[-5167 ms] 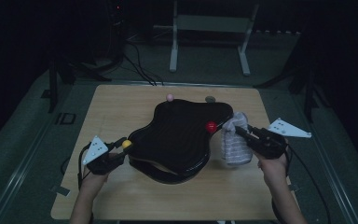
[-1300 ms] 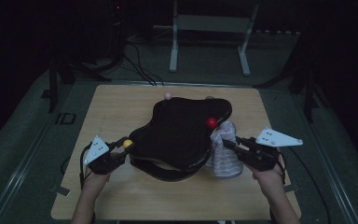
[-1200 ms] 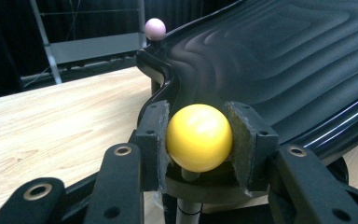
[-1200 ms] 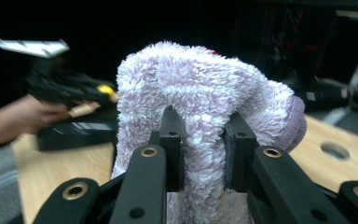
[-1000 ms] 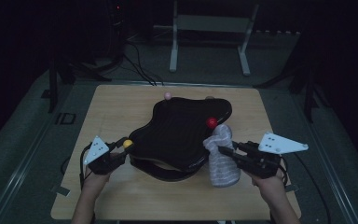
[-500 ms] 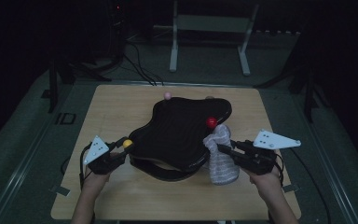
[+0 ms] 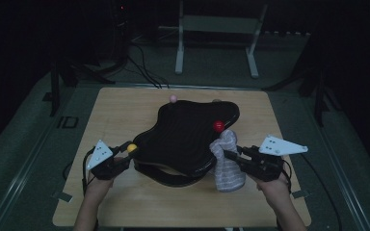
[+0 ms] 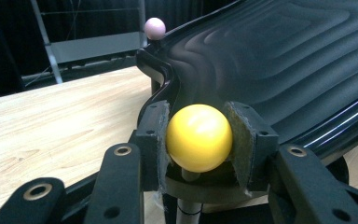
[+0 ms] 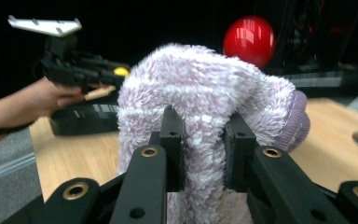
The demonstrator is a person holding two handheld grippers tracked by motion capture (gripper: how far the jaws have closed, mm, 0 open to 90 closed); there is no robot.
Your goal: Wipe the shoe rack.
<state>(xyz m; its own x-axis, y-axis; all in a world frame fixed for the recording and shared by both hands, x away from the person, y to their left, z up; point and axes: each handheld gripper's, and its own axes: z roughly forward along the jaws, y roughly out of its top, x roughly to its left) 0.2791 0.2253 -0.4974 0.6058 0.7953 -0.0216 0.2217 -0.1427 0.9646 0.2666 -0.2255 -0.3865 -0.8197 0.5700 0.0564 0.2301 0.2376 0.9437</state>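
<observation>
While black ridged rack (image 7: 185,137) sits mid-counter (image 7: 125,207), left hand-held gripper (image 8: 199,140) clamps yellow ball knob (image 8: 199,136) at rack's near-left corner. Right hand-held gripper (image 9: 203,140) pinches fold of fuzzy lilac-white sock (image 9: 200,93), draped just below red ball knob (image 9: 249,40) at rack's right edge. Pink ball knob (image 8: 154,28) at far corner.

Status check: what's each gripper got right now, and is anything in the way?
Left gripper shut on yellow ball knob at the black rack's edge. Right gripper shut on fuzzy lilac sock, hanging beside the rack. Red ball knob just behind the sock.
</observation>
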